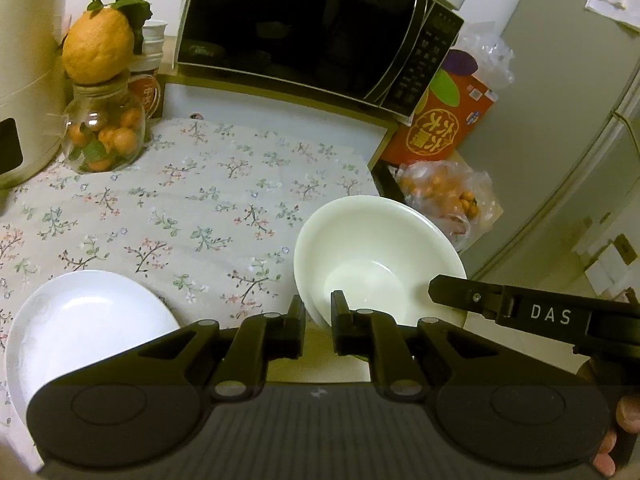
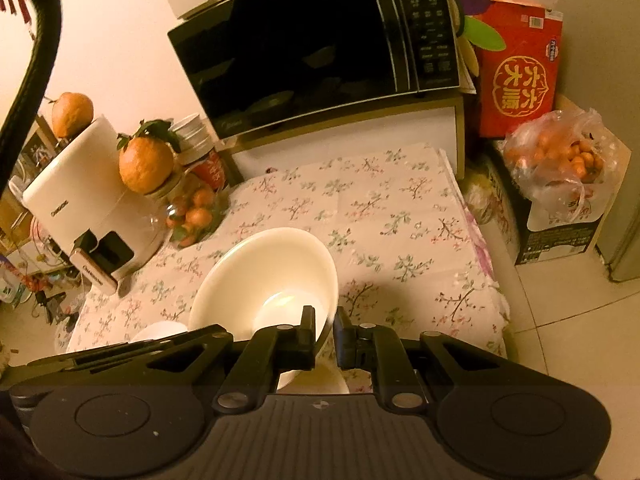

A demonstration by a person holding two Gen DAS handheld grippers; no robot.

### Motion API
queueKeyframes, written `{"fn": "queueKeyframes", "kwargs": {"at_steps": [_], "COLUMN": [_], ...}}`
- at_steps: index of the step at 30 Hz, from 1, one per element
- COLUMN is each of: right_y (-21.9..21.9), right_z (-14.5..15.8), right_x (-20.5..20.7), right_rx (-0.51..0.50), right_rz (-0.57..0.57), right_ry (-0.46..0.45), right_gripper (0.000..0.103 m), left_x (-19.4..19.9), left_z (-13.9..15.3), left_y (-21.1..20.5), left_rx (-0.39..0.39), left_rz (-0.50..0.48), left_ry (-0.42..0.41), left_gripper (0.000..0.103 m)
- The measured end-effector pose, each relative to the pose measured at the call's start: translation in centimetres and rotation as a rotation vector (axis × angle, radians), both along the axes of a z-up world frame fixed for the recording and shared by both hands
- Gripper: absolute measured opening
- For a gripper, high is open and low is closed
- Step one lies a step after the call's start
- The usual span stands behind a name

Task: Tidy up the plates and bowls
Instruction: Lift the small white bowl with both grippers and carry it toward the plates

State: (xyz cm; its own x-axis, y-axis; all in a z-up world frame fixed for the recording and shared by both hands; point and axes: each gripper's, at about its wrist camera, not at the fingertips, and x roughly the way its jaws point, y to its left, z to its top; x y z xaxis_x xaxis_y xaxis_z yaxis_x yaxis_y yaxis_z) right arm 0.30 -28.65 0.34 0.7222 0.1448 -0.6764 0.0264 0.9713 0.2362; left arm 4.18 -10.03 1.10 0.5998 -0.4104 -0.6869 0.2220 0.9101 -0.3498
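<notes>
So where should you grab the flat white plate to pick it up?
Pinch the plate by its thin raised rim, probably on the near edge, coming in low from the front. It lies flat on the flowery tablecloth, so only the rim offers anything for two fingers to close on. Both grippers are shut on the bowl right now.

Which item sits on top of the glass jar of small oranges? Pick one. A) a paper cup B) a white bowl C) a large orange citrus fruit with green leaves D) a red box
C: in the left wrist view the large citrus fruit, leaves attached, rests on the mouth of the glass jar; the white bowl is gripped at its rim by the left tongs.
</notes>
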Motion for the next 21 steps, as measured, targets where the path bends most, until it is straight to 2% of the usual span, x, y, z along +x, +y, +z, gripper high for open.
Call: {"fn": "queueKeyframes", "kwargs": {"at_steps": [10, 21], "right_y": [0.9, 1.9], "right_z": [-1.0, -3.3], "right_x": [-0.4, -0.8], "right_rx": [-0.01, -0.054], "right_rz": [0.019, 0.051], "right_ry": [0.037, 0.11], "right_gripper": [0.01, 0.011], "left_x": [-0.7, -1.7], "left_z": [-0.7, -2.3], "left_y": [0.5, 0.4], "left_rx": [0.023, 0.103], "left_rz": [-0.007, -0.024], "left_ry": [0.038, 0.073], "left_gripper": [0.011, 0.011]}}
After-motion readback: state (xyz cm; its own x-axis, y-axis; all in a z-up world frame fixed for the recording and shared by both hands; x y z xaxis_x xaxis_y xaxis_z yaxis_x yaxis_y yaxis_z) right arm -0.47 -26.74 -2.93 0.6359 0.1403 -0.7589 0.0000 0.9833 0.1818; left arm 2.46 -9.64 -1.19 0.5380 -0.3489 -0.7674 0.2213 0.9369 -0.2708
